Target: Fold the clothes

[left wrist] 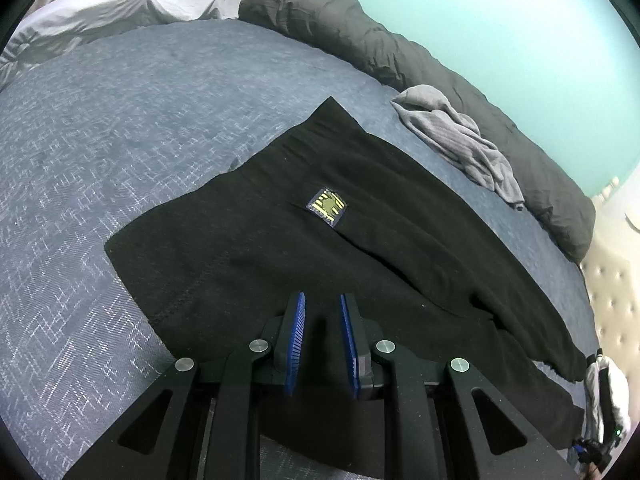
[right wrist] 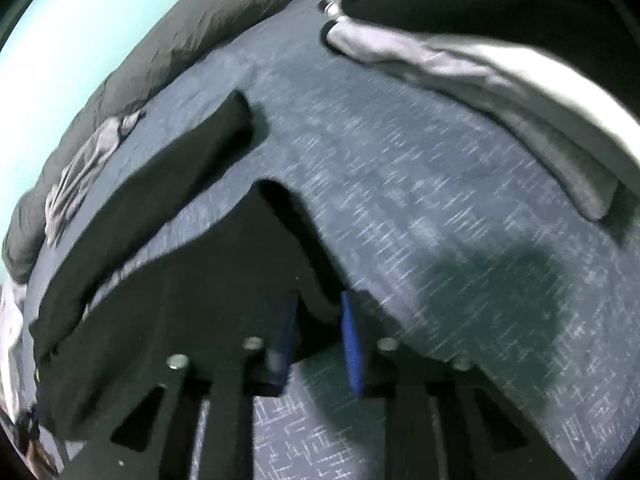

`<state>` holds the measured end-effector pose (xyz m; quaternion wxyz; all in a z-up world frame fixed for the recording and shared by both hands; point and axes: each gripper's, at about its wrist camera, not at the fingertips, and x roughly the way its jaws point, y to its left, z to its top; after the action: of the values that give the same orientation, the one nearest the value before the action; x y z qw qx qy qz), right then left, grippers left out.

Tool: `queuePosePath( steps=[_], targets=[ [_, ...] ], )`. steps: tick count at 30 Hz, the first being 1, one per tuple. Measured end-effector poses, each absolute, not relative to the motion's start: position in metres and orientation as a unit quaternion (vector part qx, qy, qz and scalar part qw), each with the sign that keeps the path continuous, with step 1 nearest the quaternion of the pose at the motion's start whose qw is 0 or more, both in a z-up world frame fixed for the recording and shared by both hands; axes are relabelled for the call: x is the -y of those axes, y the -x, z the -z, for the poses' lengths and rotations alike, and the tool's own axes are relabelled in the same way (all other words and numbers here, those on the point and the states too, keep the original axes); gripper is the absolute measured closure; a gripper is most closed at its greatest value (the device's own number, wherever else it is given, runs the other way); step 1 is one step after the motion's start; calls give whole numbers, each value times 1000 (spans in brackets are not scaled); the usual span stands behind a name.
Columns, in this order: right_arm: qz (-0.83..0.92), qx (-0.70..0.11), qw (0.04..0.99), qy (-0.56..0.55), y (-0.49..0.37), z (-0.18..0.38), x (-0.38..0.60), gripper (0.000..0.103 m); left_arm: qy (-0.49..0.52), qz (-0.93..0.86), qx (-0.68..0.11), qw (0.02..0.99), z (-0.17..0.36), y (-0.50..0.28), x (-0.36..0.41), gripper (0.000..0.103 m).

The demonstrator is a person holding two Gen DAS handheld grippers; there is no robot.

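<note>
Black garment (left wrist: 304, 240) on the bed (left wrist: 120, 140): soft, light, limp (sags when lifted). Grip hem/corners. Left gripper (left wrist: 322, 312) narrow, cloth between pads; right gripper (right wrist: 320, 320) narrow on hem edge.

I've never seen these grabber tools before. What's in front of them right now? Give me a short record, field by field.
surface: bed with a blue-grey patterned cover
main garment: black garment spread flat, small yellow patch facing up
other clothing: crumpled grey garment beside a dark rolled blanket along the wall
left gripper: over the black fabric, blue pads slightly apart; grip cannot be told
right gripper: at the black garment's edge, fabric between its pads; picture blurred
fold: not yet made
</note>
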<state>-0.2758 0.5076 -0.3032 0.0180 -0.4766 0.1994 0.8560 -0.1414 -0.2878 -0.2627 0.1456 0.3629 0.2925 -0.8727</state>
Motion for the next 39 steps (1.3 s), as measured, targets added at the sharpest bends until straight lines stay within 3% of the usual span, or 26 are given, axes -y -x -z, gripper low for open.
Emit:
queuePosePath(
  steps=[4,9,15,22,24,39],
  targets=[
    [-865,-183,14,468,274,294,-507,96,-364,872,-294,146,263,141,288,83],
    [-875,-192,21,444,270,279,-520,97,-364,871,-294,146,263,140,288,83],
    [-860,-191,25,473,274,301,-525,97,-365,871,-294,145,263,140,288,83],
    [-873,-169,25,456,280,280,-523,78,-364,871,-296,146,263,140,290,83],
    [-881,-155,1,447,285,270,-513,69,-366,871,-294,144,263,141,287,83],
    [-815,58,-309,487,296,277,-252,64,-370,873,-287,137,263,147,277,83]
  ],
)
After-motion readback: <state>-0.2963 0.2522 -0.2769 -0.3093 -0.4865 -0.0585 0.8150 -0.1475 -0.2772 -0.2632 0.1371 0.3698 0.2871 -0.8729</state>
